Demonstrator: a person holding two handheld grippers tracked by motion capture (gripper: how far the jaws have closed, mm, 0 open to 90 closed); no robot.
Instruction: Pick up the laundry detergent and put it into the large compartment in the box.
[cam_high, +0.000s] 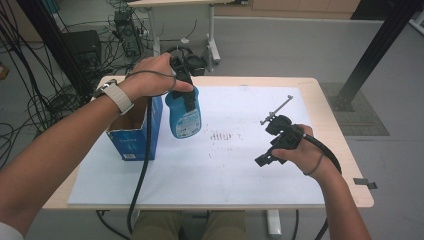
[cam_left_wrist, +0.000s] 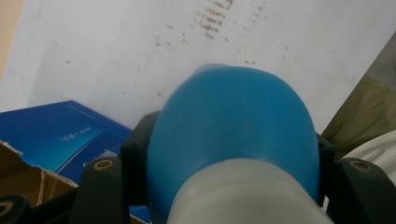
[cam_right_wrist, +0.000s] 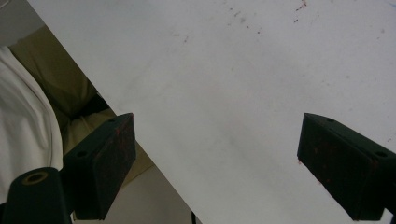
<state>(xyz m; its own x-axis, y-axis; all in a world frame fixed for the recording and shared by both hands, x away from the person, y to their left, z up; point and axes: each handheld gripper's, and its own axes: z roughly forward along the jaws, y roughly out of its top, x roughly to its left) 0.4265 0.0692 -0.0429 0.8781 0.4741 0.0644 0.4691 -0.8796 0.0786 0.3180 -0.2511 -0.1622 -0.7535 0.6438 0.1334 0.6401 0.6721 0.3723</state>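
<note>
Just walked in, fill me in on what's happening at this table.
A person at a table works a handheld gripper in each hand. The left gripper is shut on a blue bottle, holding it lifted beside an open blue cardboard box on the white mat. The right gripper is open and holds nothing, hanging over the mat's near right part, its fingers spread wide.

Smooth, slightly glossy blue plastic on the bottle (cam_left_wrist: 233, 135), with a white ribbed plastic neck. Printed blue cardboard on the open box (cam_high: 134, 135), raw brown inside. Matt white sheet (cam_right_wrist: 243, 93) over a pale wood-look tabletop (cam_high: 327, 115); matt black gripper pads (cam_right_wrist: 112, 163), red-flecked.
</note>
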